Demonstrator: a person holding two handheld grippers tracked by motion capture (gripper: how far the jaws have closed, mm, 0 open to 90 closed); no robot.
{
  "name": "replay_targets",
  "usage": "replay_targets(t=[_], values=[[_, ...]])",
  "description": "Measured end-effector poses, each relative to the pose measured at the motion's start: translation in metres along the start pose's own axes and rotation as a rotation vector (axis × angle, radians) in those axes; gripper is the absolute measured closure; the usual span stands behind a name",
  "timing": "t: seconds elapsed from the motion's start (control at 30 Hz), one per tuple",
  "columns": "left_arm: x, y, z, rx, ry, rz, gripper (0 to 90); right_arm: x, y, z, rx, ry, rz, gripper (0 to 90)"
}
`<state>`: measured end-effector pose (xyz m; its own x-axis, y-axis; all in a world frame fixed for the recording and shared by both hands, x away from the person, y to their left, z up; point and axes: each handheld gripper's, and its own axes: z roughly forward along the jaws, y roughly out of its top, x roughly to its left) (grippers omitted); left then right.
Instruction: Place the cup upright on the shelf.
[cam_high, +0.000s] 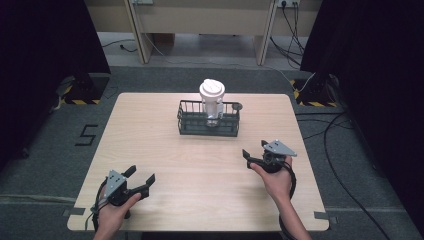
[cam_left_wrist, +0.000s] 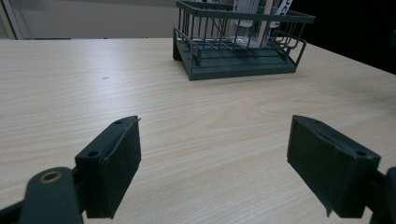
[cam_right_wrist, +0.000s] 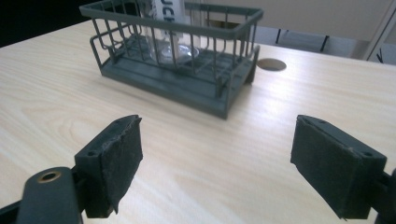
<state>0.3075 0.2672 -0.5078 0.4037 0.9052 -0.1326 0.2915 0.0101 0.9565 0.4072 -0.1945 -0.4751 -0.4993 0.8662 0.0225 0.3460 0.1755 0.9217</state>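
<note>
White cup (cam_high: 212, 97) in wire basket (cam_high: 186, 125), well beyond both grippers' spread fingers (cam_left_wrist: 116, 158)

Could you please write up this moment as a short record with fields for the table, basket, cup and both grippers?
surface: light wooden table
basket: dark green wire basket, toward the table's far edge, near the middle
contents: white lidded cup standing upright inside the basket, rising above its rim
left gripper: jaws open, near the table's front left, apart from the basket
right gripper: jaws open, at the table's right, apart from the basket
table feature: round hole just beyond the basket's corner
</note>
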Motion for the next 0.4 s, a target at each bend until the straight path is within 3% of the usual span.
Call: replay_targets(t=[0.13,0.4], values=[[-0.001,0.000,0.000,0.001,0.000,0.003,17.0,0.000,-0.017,-0.013,-0.003,-0.003,0.012,17.3],[-0.001,0.000,0.001,0.003,-0.001,0.006,17.0,0.004,-0.030,-0.023,-0.024,0.001,0.022,17.3]])
